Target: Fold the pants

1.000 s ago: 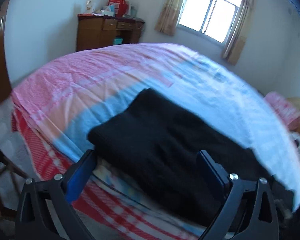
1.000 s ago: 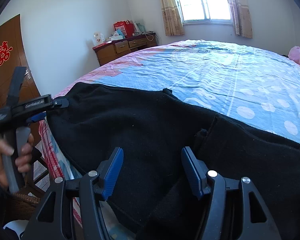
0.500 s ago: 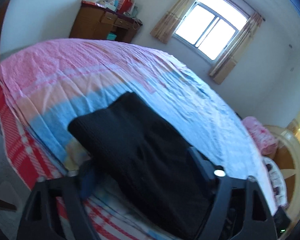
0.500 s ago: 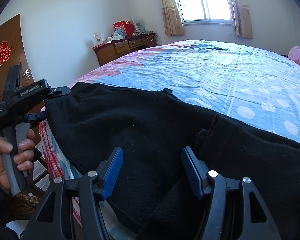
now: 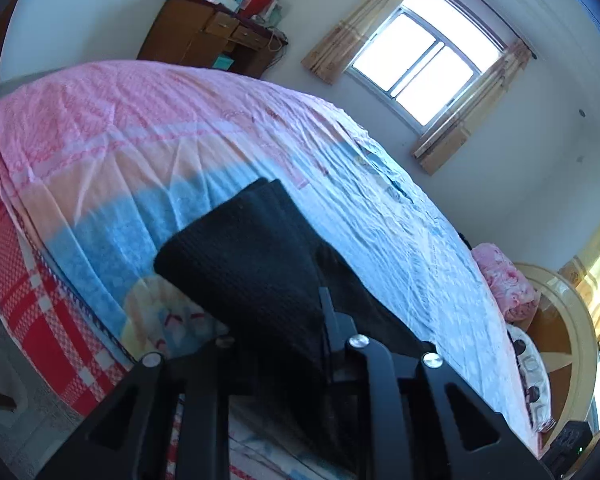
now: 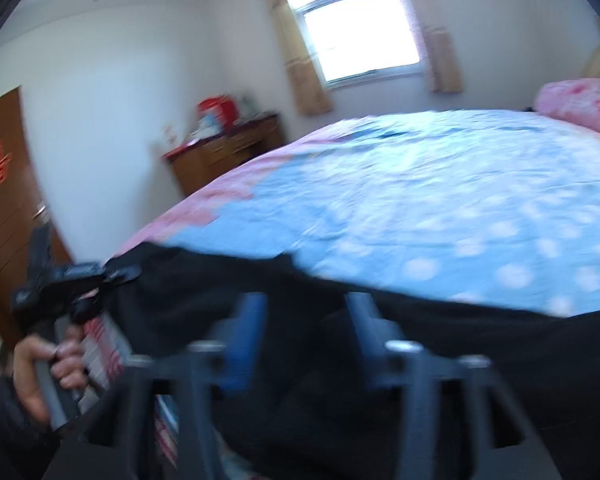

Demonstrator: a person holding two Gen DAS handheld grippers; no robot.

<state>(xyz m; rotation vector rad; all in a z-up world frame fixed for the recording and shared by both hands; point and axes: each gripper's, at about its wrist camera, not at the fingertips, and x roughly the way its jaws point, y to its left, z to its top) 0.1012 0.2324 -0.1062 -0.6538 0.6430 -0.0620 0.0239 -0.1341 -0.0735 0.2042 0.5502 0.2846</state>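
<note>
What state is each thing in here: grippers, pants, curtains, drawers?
left gripper: jaws closing, black fabric pinched between them.
right gripper: jaws closing, fabric between them, pads apart; view blurred.
black pants: spread on the bed, end lifted at the left gripper.
curtains: drawn open.
desk drawers: shut.

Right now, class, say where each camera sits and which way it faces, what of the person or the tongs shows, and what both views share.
Left wrist: rides the left tongs, looks down over the pants' end across the bed toward the window; jaws closing on cloth.
Right wrist: rides the right tongs, blurred, looks across the pants toward the window; shows the left hand.
Shared: pants, bed, window, dresser.
</note>
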